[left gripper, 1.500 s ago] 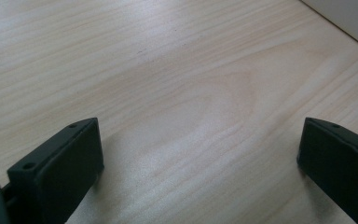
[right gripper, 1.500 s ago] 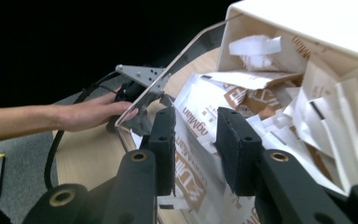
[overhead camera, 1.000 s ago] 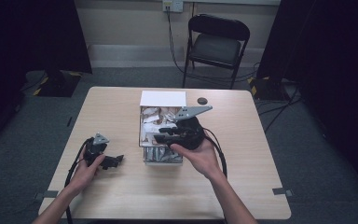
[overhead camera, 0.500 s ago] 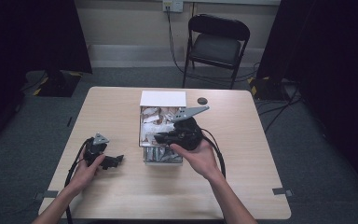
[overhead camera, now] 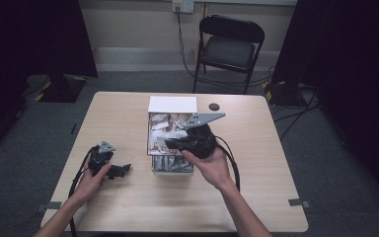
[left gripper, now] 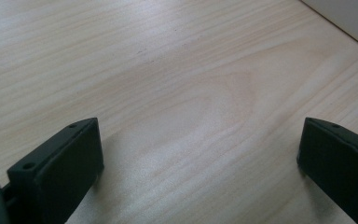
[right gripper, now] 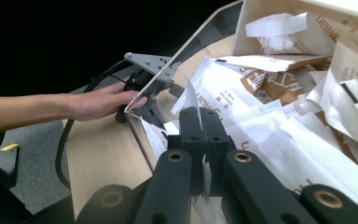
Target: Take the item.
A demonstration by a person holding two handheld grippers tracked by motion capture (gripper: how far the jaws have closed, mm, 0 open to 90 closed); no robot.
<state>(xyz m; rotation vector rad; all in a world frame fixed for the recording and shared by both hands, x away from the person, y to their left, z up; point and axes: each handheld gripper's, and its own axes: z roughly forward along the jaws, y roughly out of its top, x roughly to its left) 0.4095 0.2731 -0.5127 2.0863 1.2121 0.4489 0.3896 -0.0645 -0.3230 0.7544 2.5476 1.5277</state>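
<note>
Nearest the person, the left claw (overhead camera: 123, 169) is resting low on the bench (overhead camera: 128, 207), jaws standing wide apart with nothing but bare wood grain between them; it is sitting well to the left of the box, so it is the farther hand for this job. Moving up the bench, the right claw (right gripper: 199, 122) is reaching over the near wall of the box (overhead camera: 173, 104), and its jaws have just been closing: they are now pinching a thin white paper packet (right gripper: 192, 100) edge-on, the packet standing upright between the pads with its long axis running up and away from the claw. That packet is sitting right at the claw tips, above the heap, so the next move is looking like a straight lift upward. Farther in, the box is holding a loose pile of white and brown sachets (right gripper: 279, 88).
</note>
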